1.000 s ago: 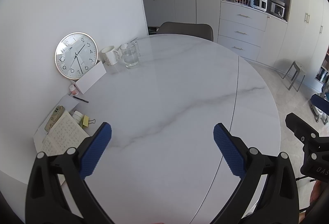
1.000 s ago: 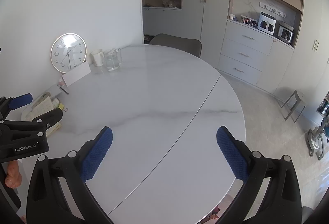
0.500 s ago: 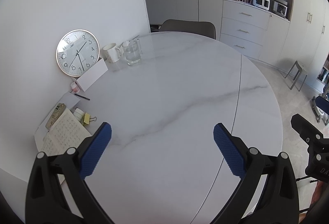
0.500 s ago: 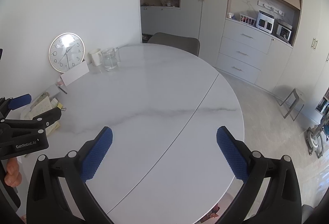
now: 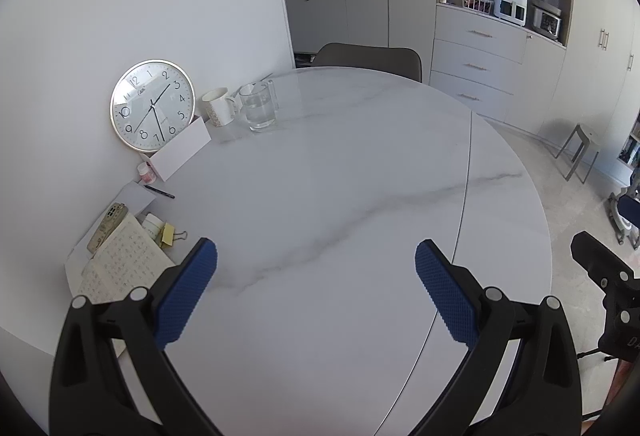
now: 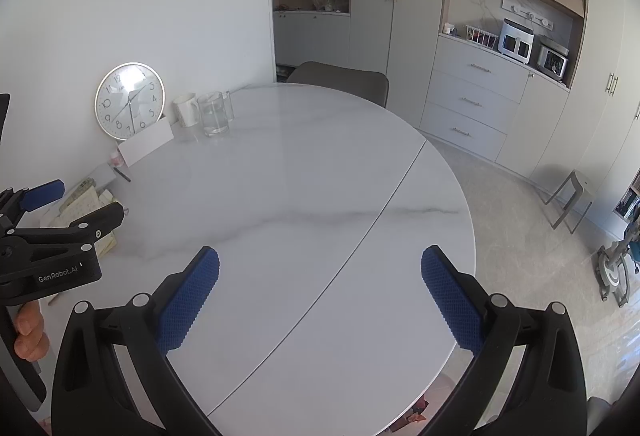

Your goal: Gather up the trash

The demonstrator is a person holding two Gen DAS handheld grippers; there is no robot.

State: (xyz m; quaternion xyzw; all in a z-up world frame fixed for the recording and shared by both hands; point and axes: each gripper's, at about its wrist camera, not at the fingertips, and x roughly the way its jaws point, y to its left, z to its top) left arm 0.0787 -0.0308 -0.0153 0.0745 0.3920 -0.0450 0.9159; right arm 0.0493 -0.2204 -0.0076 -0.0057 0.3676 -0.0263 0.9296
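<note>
My left gripper [image 5: 316,256] is open and empty above the near part of a round white marble table [image 5: 340,196]. My right gripper [image 6: 320,264] is open and empty above the same table [image 6: 320,176], to the right of the left one. The left gripper's body also shows at the left edge of the right wrist view [image 6: 60,232]. No loose trash shows on the table's middle. Small items lie at the table's left edge: a notebook [image 5: 120,264], a yellow binder clip [image 5: 170,235], a small white jar [image 5: 152,224] and a pen [image 5: 159,191].
A wall clock [image 5: 152,104] leans on the wall behind a white card [image 5: 182,152]. A white mug [image 5: 218,112] and a glass jug [image 5: 258,110] stand beside it. A grey chair [image 5: 368,58] is at the far side. Cabinets [image 5: 480,56] and a stool [image 5: 578,152] stand to the right.
Both views have shifted slightly; the left gripper has drifted a little, so the clock and cups sit slightly further right and lower. Both grippers stay open and empty.
</note>
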